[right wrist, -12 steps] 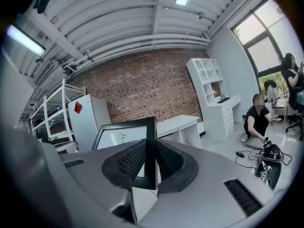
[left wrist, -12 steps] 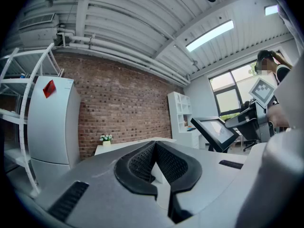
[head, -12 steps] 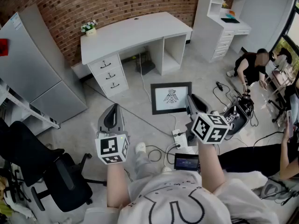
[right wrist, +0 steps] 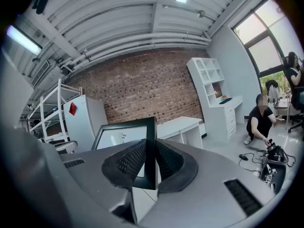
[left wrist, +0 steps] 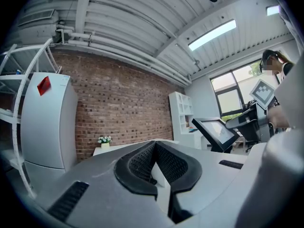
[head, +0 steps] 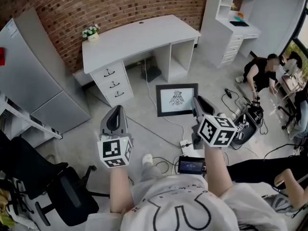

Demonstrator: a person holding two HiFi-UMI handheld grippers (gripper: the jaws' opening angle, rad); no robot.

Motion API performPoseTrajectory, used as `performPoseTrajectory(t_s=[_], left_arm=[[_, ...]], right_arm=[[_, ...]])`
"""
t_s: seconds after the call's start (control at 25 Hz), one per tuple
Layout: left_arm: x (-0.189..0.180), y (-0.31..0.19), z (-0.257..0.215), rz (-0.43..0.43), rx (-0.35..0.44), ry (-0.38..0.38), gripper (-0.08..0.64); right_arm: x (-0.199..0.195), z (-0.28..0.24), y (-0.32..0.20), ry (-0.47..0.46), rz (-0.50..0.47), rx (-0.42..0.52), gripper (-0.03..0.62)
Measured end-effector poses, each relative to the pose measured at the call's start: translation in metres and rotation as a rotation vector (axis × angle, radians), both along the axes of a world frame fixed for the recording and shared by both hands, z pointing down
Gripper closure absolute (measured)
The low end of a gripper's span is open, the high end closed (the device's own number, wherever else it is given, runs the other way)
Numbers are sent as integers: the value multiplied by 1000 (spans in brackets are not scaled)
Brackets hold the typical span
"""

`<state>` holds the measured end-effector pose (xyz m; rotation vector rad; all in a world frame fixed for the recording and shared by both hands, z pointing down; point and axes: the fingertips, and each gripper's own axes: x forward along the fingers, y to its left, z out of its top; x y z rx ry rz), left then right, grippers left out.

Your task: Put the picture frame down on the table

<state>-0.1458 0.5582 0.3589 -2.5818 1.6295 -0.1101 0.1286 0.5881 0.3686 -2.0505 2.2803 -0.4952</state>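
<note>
Picture frame (head: 176, 100) is off the table, held up over the grey floor by the right gripper (head: 196, 106); black border, pale inside w/ a small dark drawing, face turned up toward the head cam. Right gripper view: jaws pinch the frame's right-hand edge, w/ the black border upright between the ribbed pads (right wrist: 127, 161). Left gripper (head: 115, 115) is held about level w/ it on the left, well apart from the frame, nothing in it; its own view shows the pads pressed together at the tips, w/ only a slit lower down. White table (head: 139, 35) stands ahead against the brick wall (head: 110, 4); a small flower pot (head: 90, 32) sits at its left rear corner; drawers under the left side. In head view the frame is between person and table, short of the table's front edge. Grey fridge (head: 33, 76) at left; black office chair (head: 53, 182) lower left; white shelf unit (head: 231, 13) at right; another person (head: 262, 70) crouches on the floor by cables, far right.
</note>
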Motion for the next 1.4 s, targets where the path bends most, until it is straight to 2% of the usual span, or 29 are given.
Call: performPoseTrajectory(t_s=[0.36, 0.84, 1.04, 1.4], left_arm=[[-17, -91, 3, 13, -11, 25, 551], [-62, -211, -12, 78, -10, 10, 551], [-69, -235, -9, 105, -22, 17, 551], [-66, -254, 5, 127, -36, 17, 551]], right_arm=[[-14, 1, -81, -1, 20, -17, 526], [-62, -12, -184, -22, 81, -9, 526], [-74, -11, -201, -18, 102, -16, 526], [-70, 1, -218, -37, 123, -26, 526]])
